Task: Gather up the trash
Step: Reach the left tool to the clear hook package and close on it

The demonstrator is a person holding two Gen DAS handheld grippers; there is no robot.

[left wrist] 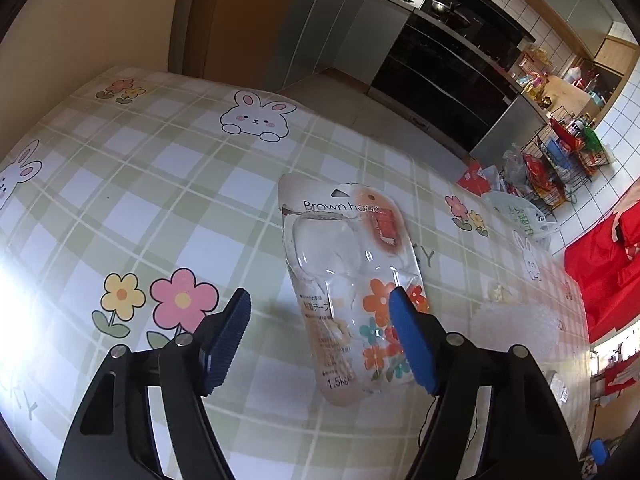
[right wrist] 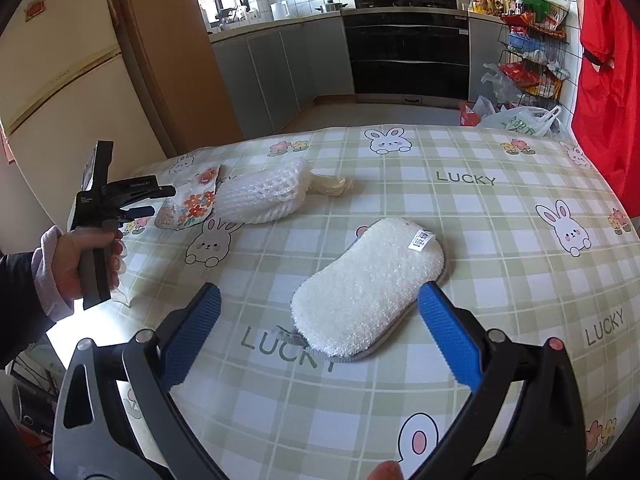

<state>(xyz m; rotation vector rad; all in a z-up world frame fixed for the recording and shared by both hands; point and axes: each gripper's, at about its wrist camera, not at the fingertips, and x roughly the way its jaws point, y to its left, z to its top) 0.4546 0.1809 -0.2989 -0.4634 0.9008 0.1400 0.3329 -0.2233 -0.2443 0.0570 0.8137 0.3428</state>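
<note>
A clear plastic "Brown hook" package with a flower print lies flat on the checked tablecloth. My left gripper hovers over its near end with the jaws apart. The right pad overlaps the package's right edge and the left pad stands clear of it. From the right wrist view, a hand carries the left gripper next to the package. My right gripper is open on either side of a white fluffy sponge pad, not touching it. White foam netting and a clear wrapper lie beyond.
The foam netting sits to the right of the package. A plastic bag and a wire rack stand on the floor past the table's far edge. A red cloth hangs at the right and a fridge stands at the left.
</note>
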